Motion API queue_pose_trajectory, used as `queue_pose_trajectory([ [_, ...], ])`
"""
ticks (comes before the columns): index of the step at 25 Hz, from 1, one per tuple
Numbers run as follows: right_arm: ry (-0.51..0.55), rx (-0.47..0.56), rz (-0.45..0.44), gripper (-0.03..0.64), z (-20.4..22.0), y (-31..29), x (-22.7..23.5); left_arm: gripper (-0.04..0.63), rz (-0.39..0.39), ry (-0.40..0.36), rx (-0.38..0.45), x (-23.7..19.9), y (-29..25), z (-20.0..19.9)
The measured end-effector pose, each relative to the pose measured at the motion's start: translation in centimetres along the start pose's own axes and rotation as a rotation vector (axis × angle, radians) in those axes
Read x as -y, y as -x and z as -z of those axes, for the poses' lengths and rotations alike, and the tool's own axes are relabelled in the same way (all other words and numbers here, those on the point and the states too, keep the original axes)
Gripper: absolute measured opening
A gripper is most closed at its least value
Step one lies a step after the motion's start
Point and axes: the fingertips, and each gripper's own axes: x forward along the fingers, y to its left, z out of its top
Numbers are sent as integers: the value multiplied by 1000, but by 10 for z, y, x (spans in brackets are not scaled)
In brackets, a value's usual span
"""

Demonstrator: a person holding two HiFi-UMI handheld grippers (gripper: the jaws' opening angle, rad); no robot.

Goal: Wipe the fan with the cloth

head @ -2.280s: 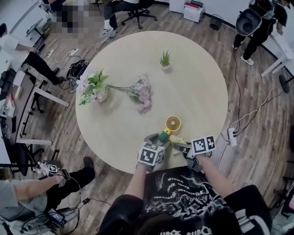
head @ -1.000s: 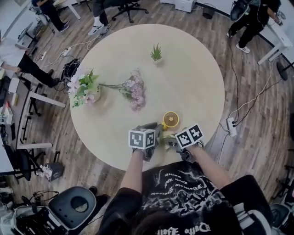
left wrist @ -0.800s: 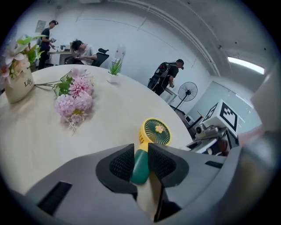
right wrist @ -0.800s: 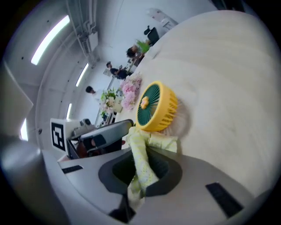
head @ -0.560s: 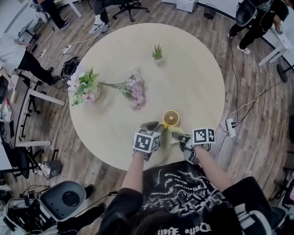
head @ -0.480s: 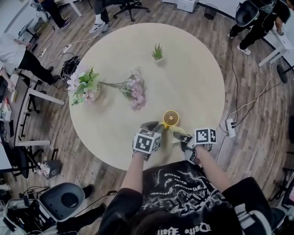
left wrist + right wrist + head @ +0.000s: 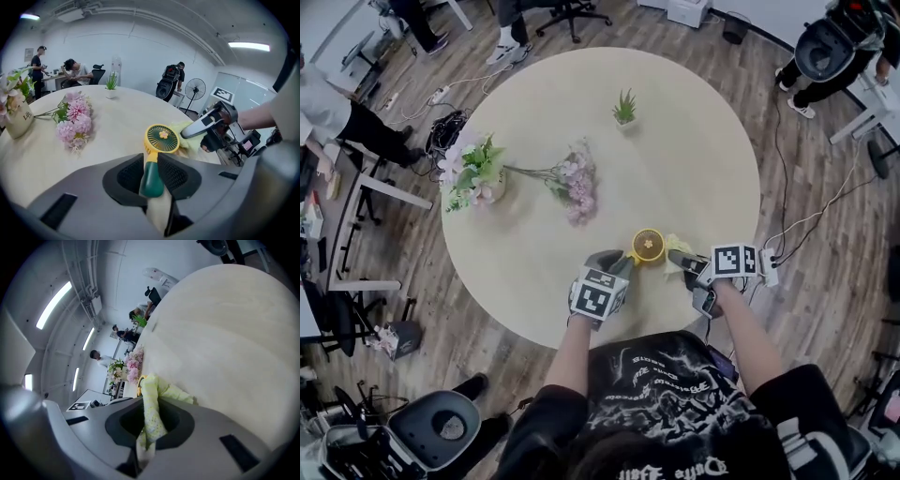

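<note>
**Cloth at the rim, fan held firm**

I'm at the near edge of the table [image 7: 712, 141], and the fan [image 7: 647, 246] is at about five o'clock on the round top, right in front of me. My left gripper [image 7: 614, 264] is clenched on its green handle [image 7: 152, 176], one jaw on each side. The yellow grille [image 7: 161, 138] stands up past the jaws, facing back my way.

My right gripper [image 7: 686, 262] is at three o'clock of the fan head. It's clamped on the pale green cloth [image 7: 151, 413], which runs out between the jaws in a bunched fold. The loose end lies just beside the fan's rim, though I can't say for sure it's touching.

The pink flowers [image 7: 577, 183] are well apart at ten o'clock, nowhere near the work.

I'd say this is the wiping itself, working the right-hand edge of the head, not the pickup. There's no way for me to judge how much of the fan is done.

Next, I reckon the cloth has to sweep from three o'clock across the grille. That takes a steady left grip so the head doesn't twist away. It also takes light pressure, because the bunched cloth could snag on the grille bars.
</note>
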Motion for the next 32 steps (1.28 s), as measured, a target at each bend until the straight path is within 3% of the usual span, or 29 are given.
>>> queue_pose_trajectory([
  [8, 232, -268, -7, 34, -42, -22, -12, 110, -14, -40, 5, 0, 0, -3],
  [18, 453, -746, -72, 35, -52, -60, -41, 112, -20, -70, 1, 1, -2, -6],
  [21, 491, -906, -81, 35, -43, -61, -45, 117, -95, -81, 4, -7, -1, -9],
  [24, 548, -1051, -86, 35, -25, -54, -44, 112, -191, -9, 4, -24, 4, -7],
  [30, 514, -1071, -125, 34, 5, -58, -43, 163, -362, 103, 107, -43, 16, -2],
  [32, 483, -1046, -142, 35, 14, -67, -46, 157, -376, 150, 130, -46, 17, 3],
])
